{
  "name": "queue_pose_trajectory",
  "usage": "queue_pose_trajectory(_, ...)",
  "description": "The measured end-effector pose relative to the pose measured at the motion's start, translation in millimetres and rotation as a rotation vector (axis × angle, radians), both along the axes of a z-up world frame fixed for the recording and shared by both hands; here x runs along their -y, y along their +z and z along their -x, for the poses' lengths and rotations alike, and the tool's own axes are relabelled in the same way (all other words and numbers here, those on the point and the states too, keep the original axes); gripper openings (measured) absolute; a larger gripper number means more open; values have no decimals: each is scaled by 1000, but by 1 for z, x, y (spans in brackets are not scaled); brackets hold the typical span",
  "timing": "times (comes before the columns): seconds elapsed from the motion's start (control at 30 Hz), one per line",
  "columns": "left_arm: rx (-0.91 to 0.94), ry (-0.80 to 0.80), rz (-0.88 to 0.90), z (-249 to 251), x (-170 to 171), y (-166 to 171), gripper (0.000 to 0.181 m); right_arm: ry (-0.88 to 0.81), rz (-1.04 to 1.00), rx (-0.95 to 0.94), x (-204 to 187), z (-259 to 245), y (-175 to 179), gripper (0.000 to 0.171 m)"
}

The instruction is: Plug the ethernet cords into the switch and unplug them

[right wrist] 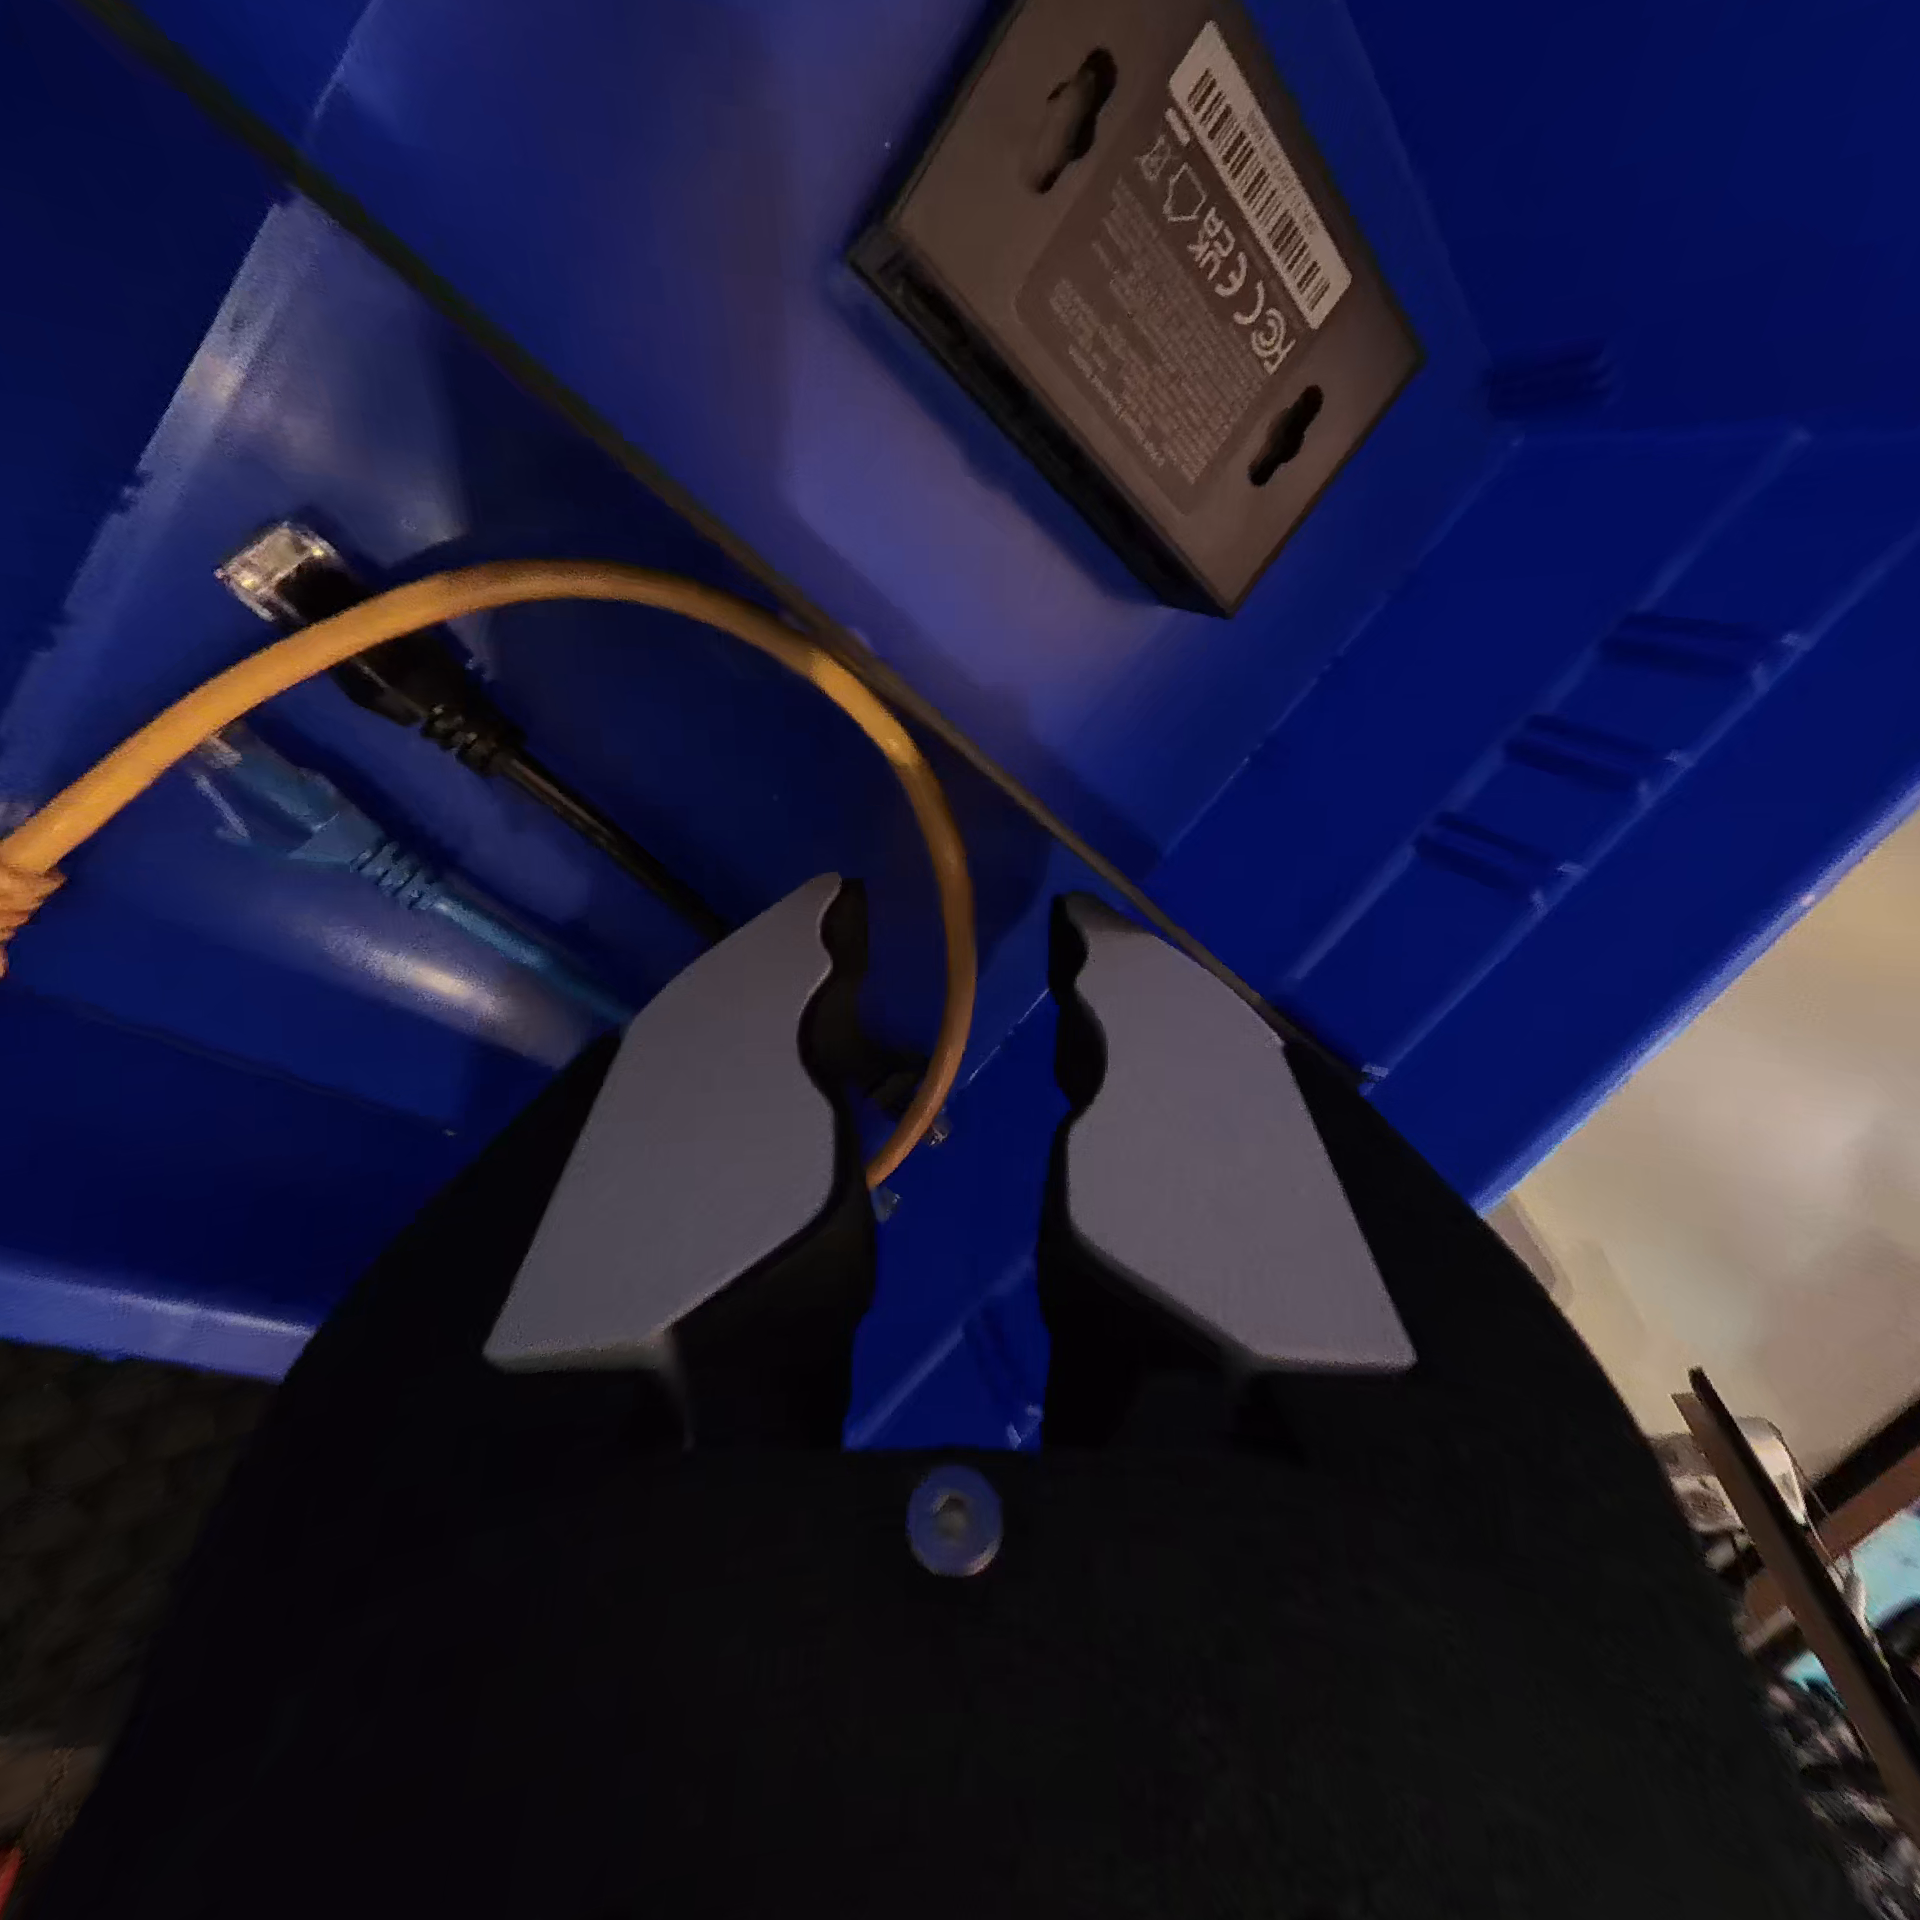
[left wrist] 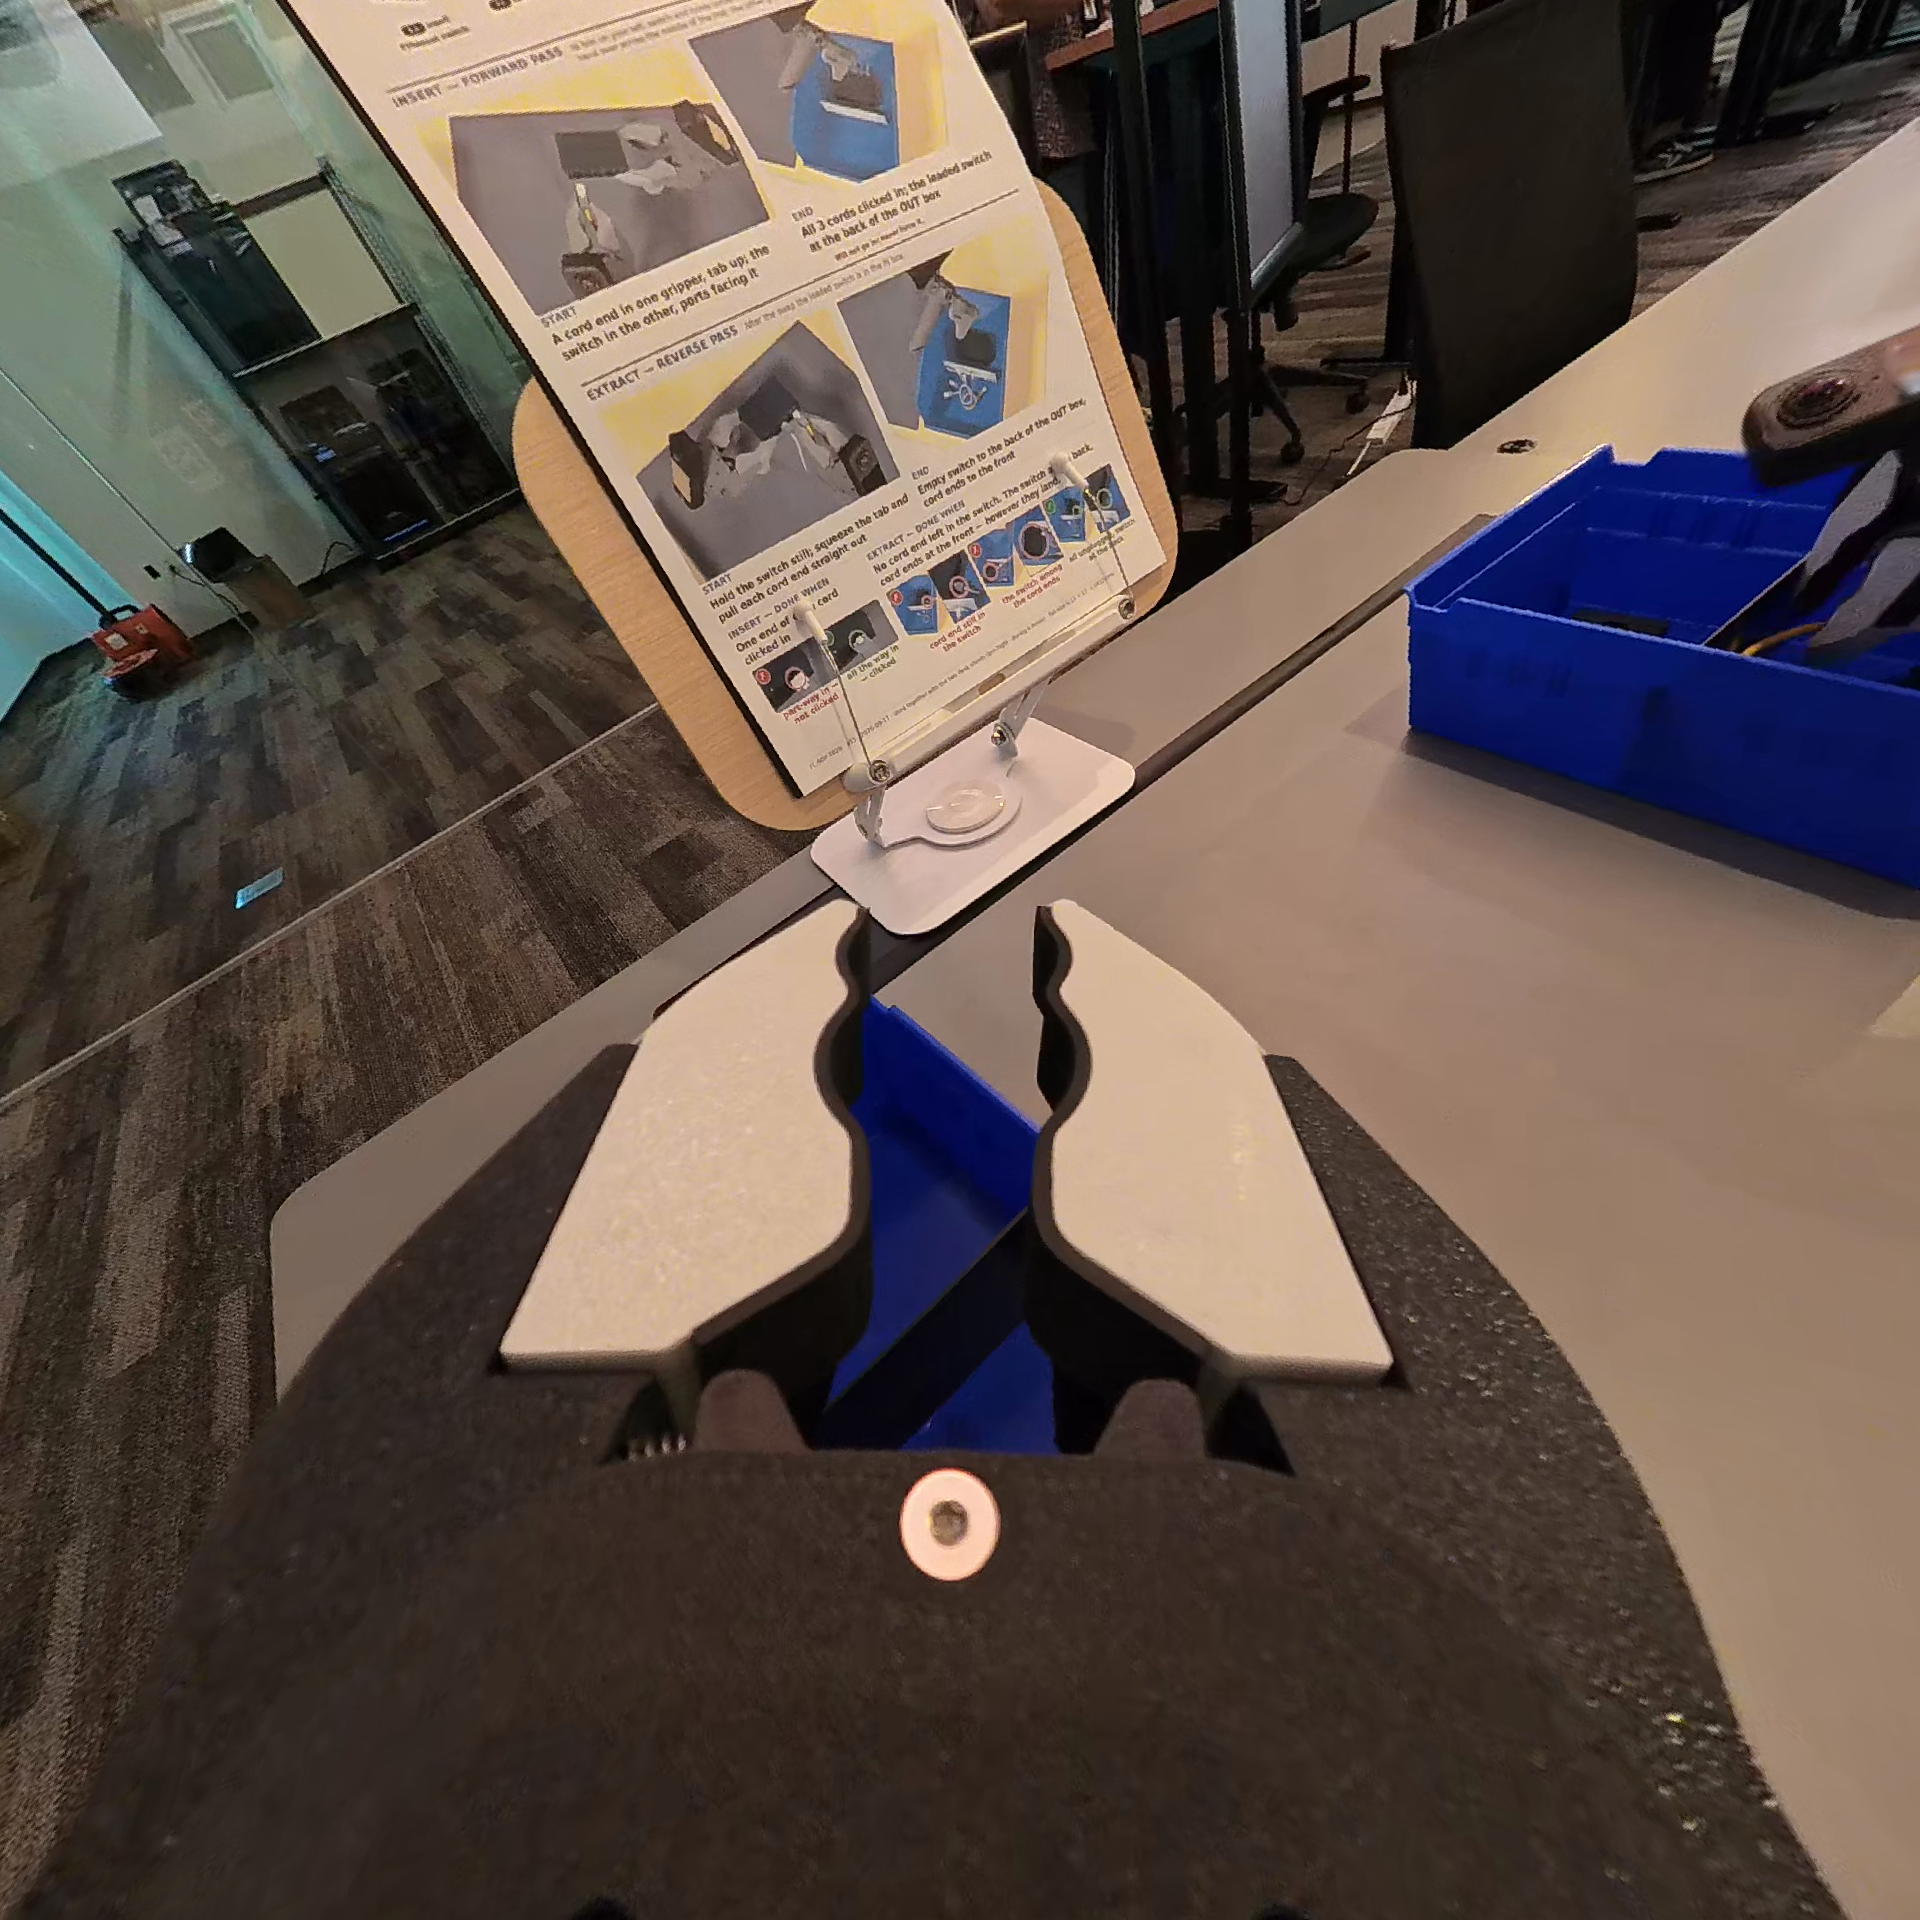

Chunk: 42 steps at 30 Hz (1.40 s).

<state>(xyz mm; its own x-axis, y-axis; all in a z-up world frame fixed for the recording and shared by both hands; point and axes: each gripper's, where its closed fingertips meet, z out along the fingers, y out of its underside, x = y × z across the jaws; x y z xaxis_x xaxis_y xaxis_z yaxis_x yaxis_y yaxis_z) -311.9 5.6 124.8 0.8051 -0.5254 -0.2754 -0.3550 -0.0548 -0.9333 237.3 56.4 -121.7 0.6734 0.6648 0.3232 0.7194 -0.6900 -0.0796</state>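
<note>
In the right wrist view my right gripper [right wrist: 956, 899] is open inside a blue bin [right wrist: 1558, 675]. A yellow cord [right wrist: 623, 582] loops across and runs down between its fingers, close to the left finger. A black cord [right wrist: 457, 717] with a clear plug [right wrist: 275, 571] and a blue cord [right wrist: 312, 821] lie at the left. The dark switch [right wrist: 1143, 301] lies label side up at the top, with no cord in it. In the left wrist view my left gripper [left wrist: 951, 920] is open and empty above a second blue bin [left wrist: 935, 1143].
An instruction sheet [left wrist: 831, 364] on a white stand [left wrist: 977, 821] sits at the grey table's [left wrist: 1351, 1039] far edge. The right gripper [left wrist: 1860, 582] reaches into the blue bin [left wrist: 1558, 665] at the right. Carpeted floor lies left of the table; a dark chair [left wrist: 1507, 208] stands behind. My right gripper is the nearer one to the dark switch [right wrist: 1143, 301]: about 9 centimetres, against 60 centimetres.
</note>
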Motion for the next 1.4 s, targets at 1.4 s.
queue_pose_trajectory(1.4, -10, 546, 567, 190, 7, -116, 65, -521, 157, -387, -47, -64, 7, 6)
